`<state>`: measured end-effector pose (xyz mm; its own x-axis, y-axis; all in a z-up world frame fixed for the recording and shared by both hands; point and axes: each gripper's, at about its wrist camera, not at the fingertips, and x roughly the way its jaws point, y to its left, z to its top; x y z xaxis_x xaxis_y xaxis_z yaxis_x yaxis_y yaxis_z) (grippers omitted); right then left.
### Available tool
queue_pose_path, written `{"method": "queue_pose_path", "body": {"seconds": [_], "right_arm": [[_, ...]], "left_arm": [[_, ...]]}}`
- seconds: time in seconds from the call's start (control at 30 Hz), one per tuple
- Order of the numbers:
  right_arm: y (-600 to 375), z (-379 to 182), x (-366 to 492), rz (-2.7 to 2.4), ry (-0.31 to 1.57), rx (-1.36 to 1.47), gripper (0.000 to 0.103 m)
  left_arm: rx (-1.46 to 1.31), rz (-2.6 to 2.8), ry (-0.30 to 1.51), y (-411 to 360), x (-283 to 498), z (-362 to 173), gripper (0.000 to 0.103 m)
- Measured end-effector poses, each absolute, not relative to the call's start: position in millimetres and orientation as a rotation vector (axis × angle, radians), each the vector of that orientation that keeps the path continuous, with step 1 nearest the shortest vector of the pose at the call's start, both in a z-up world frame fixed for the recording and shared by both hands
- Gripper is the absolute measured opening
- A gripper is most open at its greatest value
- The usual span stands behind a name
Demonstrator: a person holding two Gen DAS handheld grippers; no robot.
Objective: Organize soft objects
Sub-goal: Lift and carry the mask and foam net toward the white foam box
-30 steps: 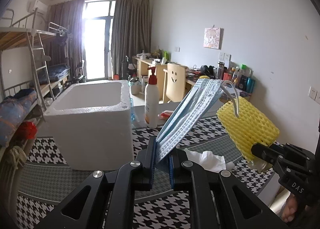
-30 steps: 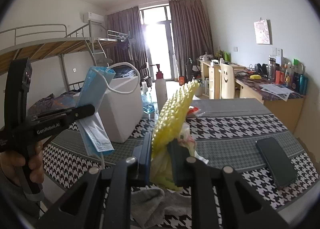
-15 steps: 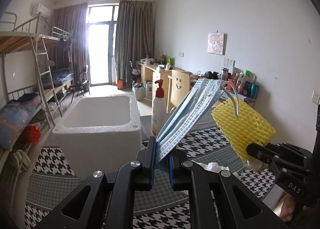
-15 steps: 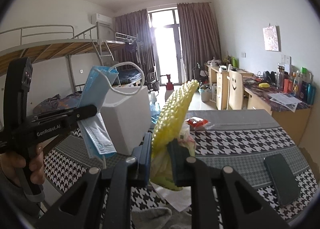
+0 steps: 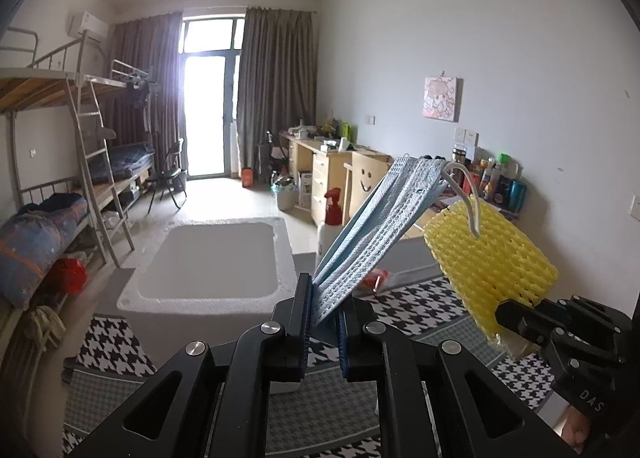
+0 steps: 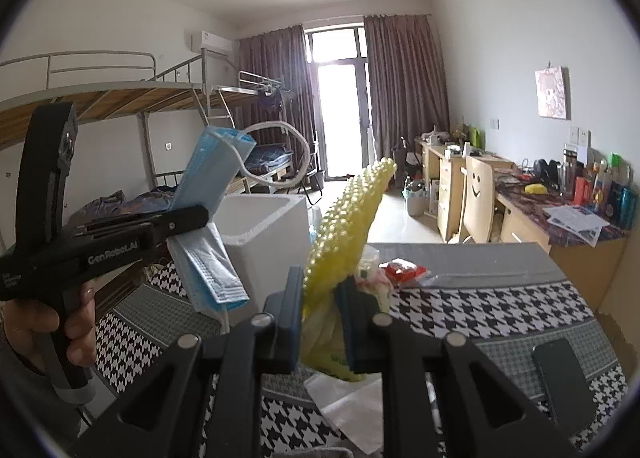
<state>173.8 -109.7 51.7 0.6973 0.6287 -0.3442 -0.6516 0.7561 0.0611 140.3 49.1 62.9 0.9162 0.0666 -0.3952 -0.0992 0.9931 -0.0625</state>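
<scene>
My left gripper [image 5: 323, 300] is shut on a blue face mask [image 5: 376, 230], held up in the air with its white ear loop hanging at the top. The mask also shows in the right wrist view [image 6: 208, 217], clamped in the left gripper [image 6: 188, 219]. My right gripper [image 6: 318, 294] is shut on a yellow foam net sleeve [image 6: 348, 230]; it shows at the right of the left wrist view [image 5: 488, 258], held by the right gripper [image 5: 508, 314]. A white foam box [image 5: 208, 262], open at the top, stands on the table below and ahead of the mask.
The table has a black-and-white houndstooth cloth [image 6: 480, 302]. On it are a white tissue [image 6: 348, 402], a red packet [image 6: 404, 270], a dark phone [image 6: 568, 378] and a pump bottle [image 5: 332, 217]. A bunk bed [image 5: 60, 177] is left, desks [image 6: 520, 209] right.
Both grippers have risen with their loads. The foam box now sits lower in the left wrist view, so its open inside shows from above.
</scene>
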Motion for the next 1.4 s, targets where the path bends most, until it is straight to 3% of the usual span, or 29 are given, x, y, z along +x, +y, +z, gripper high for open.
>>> {"method": "queue_pose_path", "body": {"seconds": [1.4], "right_arm": [[-42,90,202,0.828,0.314,-0.171,0.021]], "left_arm": [[-0.068,0.326,0.321,108,161,99,0.012]]}}
